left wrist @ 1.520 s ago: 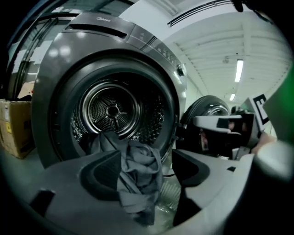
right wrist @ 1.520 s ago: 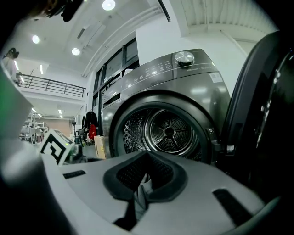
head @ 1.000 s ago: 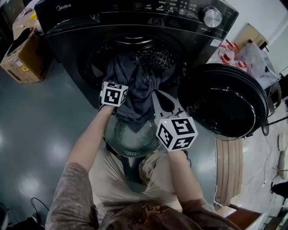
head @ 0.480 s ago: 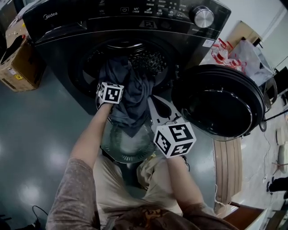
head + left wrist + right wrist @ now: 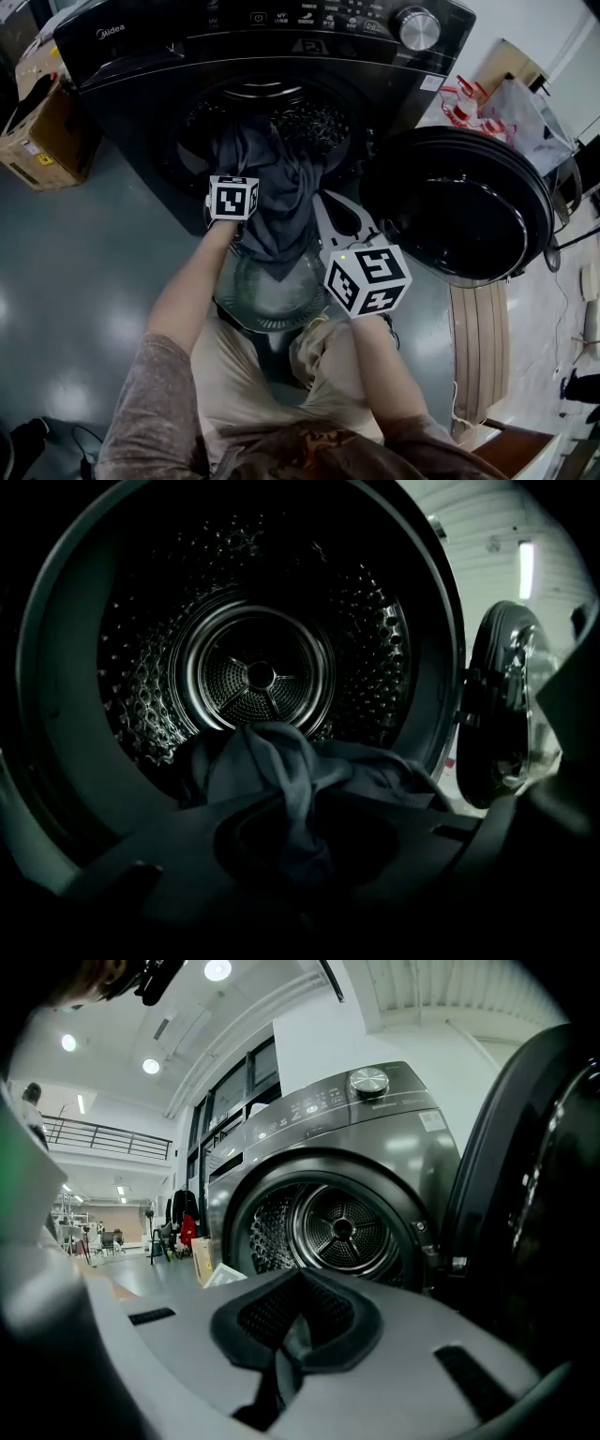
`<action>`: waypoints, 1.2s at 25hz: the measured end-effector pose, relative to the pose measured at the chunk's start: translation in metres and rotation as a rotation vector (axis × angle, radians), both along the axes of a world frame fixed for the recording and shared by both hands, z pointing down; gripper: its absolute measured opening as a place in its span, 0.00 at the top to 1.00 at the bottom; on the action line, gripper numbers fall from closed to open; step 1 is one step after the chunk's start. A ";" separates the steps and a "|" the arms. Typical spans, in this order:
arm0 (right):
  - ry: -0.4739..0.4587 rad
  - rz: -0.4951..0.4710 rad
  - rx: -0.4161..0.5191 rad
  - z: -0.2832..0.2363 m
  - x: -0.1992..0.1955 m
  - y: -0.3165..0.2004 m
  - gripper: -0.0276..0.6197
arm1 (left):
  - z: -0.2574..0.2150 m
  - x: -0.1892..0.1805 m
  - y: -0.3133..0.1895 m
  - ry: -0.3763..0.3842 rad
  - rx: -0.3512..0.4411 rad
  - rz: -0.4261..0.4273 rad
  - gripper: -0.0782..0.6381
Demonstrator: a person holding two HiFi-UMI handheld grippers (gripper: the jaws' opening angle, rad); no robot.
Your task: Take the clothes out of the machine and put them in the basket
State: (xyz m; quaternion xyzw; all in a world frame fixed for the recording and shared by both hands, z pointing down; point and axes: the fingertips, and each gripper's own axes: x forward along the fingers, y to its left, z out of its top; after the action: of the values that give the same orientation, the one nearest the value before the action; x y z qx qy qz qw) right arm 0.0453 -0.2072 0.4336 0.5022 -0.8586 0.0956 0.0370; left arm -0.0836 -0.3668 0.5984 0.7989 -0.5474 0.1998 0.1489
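The left tongs (image 5: pixel 298 855) have just been closing and are clamped on the grey garment (image 5: pixel 281 202); otherwise both hands have barely shifted. The right tongs (image 5: pixel 286 1344) are together, with nothing clearly gripped. The basket (image 5: pixel 251 305) sits below them. The garment trails from the drum (image 5: pixel 255 672) over the sill towards it. The pulling-out step seems in hand. Next it probably needs drawing back and down into the basket.

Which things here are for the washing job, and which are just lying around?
For the job:
washing machine, its open door, grey garment hanging out of the drum, clear basket below.

Just lying about:
cardboard box, plastic bags, wooden slats.
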 end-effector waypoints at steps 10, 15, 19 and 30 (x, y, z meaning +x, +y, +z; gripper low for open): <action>0.023 0.000 0.002 0.003 -0.004 -0.003 0.96 | -0.039 0.023 0.106 0.151 0.005 0.167 0.82; 0.032 0.002 0.002 0.004 -0.007 -0.004 0.96 | -0.046 0.032 0.160 0.181 -0.017 0.239 0.82; 0.037 0.001 0.002 0.004 -0.010 -0.004 0.96 | -0.047 0.039 0.198 0.189 -0.037 0.289 0.82; 0.026 -0.008 0.002 0.004 -0.019 -0.004 0.96 | -0.054 0.039 0.228 0.211 -0.050 0.311 0.70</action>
State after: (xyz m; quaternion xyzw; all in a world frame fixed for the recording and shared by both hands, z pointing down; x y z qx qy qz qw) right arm 0.0267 -0.2109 0.4379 0.5002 -0.8601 0.0882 0.0480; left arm -0.0443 -0.1389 0.5448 0.8864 -0.3937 0.1489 0.1925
